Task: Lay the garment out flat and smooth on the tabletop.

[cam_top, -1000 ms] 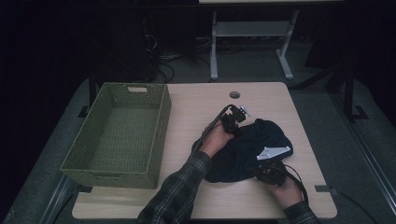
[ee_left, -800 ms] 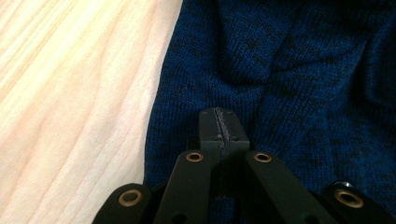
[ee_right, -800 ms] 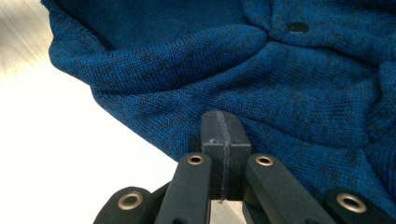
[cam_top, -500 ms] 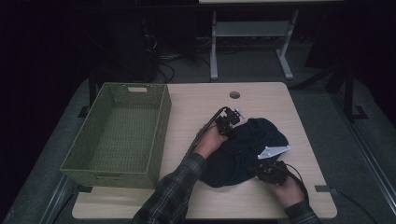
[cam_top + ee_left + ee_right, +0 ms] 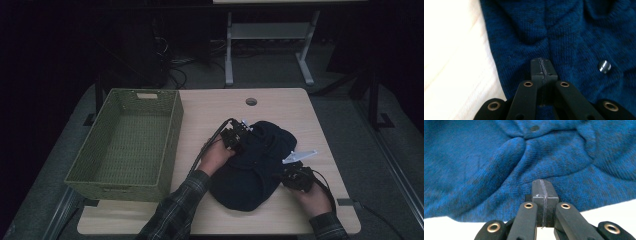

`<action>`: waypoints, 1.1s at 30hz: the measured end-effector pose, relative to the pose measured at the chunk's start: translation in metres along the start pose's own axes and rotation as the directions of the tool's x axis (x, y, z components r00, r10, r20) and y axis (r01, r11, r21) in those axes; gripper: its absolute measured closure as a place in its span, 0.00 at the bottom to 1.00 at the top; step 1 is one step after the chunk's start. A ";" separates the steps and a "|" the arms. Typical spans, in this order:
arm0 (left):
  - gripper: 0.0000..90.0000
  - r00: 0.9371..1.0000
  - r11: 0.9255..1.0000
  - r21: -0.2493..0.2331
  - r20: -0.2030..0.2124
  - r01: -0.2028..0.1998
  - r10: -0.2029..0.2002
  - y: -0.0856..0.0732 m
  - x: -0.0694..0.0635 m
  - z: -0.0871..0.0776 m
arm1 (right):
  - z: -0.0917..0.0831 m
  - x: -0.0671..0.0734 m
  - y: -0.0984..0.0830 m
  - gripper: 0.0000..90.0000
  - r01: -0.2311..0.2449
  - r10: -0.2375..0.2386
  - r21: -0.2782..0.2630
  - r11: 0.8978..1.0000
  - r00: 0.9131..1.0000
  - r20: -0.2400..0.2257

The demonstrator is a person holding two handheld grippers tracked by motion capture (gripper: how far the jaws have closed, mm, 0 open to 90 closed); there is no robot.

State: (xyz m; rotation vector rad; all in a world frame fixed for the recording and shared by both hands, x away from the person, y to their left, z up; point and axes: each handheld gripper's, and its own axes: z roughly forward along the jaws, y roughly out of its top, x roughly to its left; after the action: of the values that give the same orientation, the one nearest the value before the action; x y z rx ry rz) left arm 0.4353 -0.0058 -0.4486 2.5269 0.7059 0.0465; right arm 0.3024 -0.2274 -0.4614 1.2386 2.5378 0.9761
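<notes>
Your table (image 5: 210, 107) carries two large things: a green woven basket (image 5: 127, 142) on its left half, and a dark blue knitted garment (image 5: 257, 165) bunched in a heap on the right half, well apart from the basket. The garment lies between your two hands, nearer the front edge than the back.

Your left tool (image 5: 236, 137) sits at the garment's upper left edge, its black jaws pressed together tip to tip. In the left gripper view the tips (image 5: 541, 67) lie right over the blue knit, beside a seam; whether any cloth is pinched between them you cannot tell. A small round button (image 5: 604, 66) shows on the knit just to the right.

Your right tool (image 5: 295, 176) rests at the garment's lower right edge, jaws likewise closed narrow. In the right gripper view the tips (image 5: 543, 188) meet at the knit's hem, with bare table below and another button (image 5: 534, 128) farther up.
</notes>
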 end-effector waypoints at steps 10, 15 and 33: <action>1.00 1.000 1.000 -0.013 0.006 0.027 -0.027 -0.023 -0.007 -0.011 | 0.002 -0.015 0.009 1.00 0.004 -0.004 0.009 1.000 0.999 0.044; 1.00 1.000 1.000 -0.013 0.007 0.024 -0.024 -0.031 -0.010 -0.016 | 0.005 -0.018 0.013 1.00 0.018 -0.018 0.015 1.000 0.998 0.063; 1.00 0.997 0.992 -0.103 -0.032 0.073 -0.077 -0.041 0.003 -0.034 | -0.003 -0.042 0.043 1.00 -0.003 0.013 -0.115 0.993 0.997 0.081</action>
State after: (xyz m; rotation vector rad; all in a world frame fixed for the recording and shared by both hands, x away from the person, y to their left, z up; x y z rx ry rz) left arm 0.4130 0.0420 -0.4392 2.4060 0.7920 0.0993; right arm 0.3569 -0.2413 -0.4384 1.2310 2.3815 1.0348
